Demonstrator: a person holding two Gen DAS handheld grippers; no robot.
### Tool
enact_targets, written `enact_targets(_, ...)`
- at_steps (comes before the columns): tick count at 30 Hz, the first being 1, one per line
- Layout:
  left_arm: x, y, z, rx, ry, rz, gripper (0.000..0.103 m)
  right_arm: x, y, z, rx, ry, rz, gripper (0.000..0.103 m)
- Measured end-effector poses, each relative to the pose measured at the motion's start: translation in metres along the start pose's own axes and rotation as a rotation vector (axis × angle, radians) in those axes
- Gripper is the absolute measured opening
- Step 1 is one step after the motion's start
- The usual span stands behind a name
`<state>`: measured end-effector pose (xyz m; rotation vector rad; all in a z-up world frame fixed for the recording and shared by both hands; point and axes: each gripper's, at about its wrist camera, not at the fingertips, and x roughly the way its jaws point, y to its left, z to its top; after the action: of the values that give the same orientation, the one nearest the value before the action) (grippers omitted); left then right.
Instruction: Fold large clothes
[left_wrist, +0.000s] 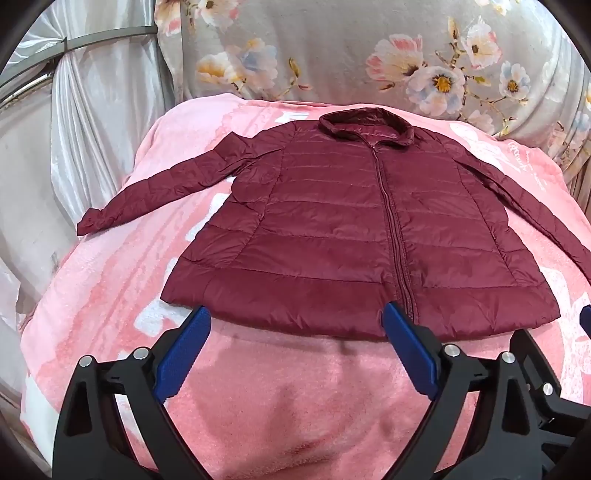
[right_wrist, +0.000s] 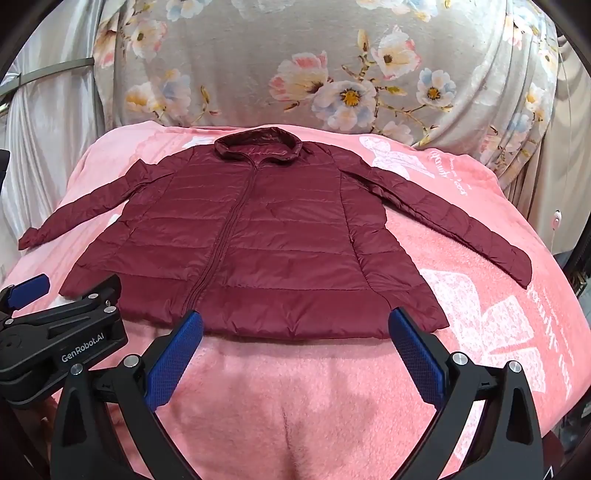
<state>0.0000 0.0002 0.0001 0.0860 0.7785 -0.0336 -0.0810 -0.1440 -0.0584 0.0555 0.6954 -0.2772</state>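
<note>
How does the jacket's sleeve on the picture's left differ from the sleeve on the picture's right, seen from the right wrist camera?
The left-side sleeve ends near the pink blanket's edge, while the right-side sleeve lies well within it. The left-side sleeve looks shorter and thinner, the right-side sleeve longer and broader. Both are maroon, quilted, spread flat, and untouched.

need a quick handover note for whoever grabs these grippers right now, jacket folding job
Left gripper: open, empty, hovering at the near hem of the jacket, left of the zipper.
Right gripper: open, empty, hovering at the same hem, right of the zipper.
Jacket: maroon puffer, zipped, lying flat front up on the pink blanket, collar at the far end, both sleeves spread out to the sides.
Done: jacket laid out flat.
Left: every fold; nothing is gripped yet. Probably sleeves in first, then hem up toward the collar.
</note>
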Motion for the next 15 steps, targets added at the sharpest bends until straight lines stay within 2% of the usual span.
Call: enact_targets(15,0.0005,0.0063,-0.0003,0.008,-0.003,-0.001,0.092,-0.0013,0.0018,0.0001,0.000,0.000,0.001,0.098)
